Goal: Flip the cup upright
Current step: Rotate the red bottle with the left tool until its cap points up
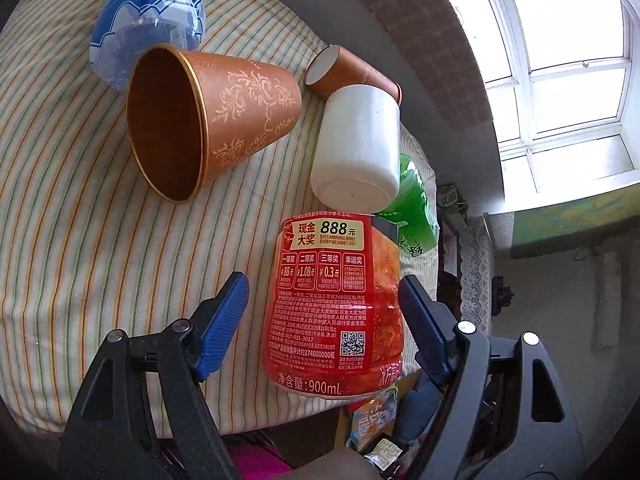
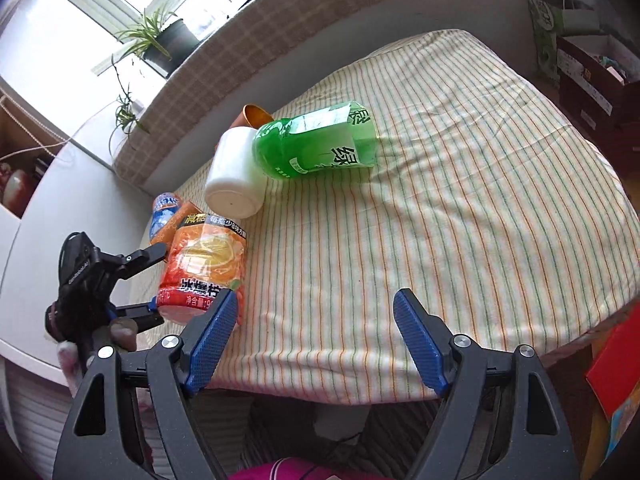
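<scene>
Currently | left gripper [image 1: 322, 312] gaping wide, straddling red 900mL bottle [image 1: 334, 304] without gripping; right gripper [image 2: 314, 320] hanging wide over striped cloth [image 2: 460, 200] | copper cup [image 1: 208, 120] lying sideways beyond, awaiting righting; white cup [image 1: 358, 144] lying inverted beside green bottle [image 2: 320, 144]

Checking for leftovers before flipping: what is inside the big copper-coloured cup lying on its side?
The copper-coloured patterned cup shows a bare brown inner wall through its open mouth; nothing visible inside. Its deepest part, near the base, is too dark to tell.

Red bottle [image 1: 334, 304], green bottle [image 2: 316, 144], blue bottle [image 1: 148, 16], striped cloth [image 2: 440, 220], potted plant [image 2: 160, 40]
</scene>
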### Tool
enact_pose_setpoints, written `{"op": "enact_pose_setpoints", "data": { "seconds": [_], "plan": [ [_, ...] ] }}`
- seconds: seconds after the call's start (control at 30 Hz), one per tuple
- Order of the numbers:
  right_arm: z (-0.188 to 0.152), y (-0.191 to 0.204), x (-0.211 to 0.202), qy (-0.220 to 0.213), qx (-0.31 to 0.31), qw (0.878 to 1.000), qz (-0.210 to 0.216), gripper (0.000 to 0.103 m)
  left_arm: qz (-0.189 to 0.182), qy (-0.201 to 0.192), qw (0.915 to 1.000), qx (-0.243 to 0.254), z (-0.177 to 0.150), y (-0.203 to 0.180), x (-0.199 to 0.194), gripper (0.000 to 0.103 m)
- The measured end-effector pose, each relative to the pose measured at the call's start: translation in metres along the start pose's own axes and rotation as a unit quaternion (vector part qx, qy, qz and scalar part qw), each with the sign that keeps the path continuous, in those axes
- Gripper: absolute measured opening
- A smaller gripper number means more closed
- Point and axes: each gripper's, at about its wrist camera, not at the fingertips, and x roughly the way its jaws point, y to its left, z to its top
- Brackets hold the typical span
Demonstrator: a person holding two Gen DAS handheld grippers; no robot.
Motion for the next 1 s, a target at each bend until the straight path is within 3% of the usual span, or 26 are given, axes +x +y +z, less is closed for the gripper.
{"op": "enact_pose_setpoints", "data": {
  "seconds": [0.63, 1.0],
  "plan": [
    [-0.008, -0.013, 0.001, 0.007, 0.019, 1.000, -0.003, 0.080, -0.012, 0.045, 0.9988, -0.014, 0.011, -0.007, 0.034, 0.079],
    [-0.007, -0.017, 0.004, 0.012, 0.029, 0.999, -0.007, 0.080, -0.006, 0.021, 0.9995, 0.025, 0.006, -0.021, 0.027, 0.079]
  ]
}}
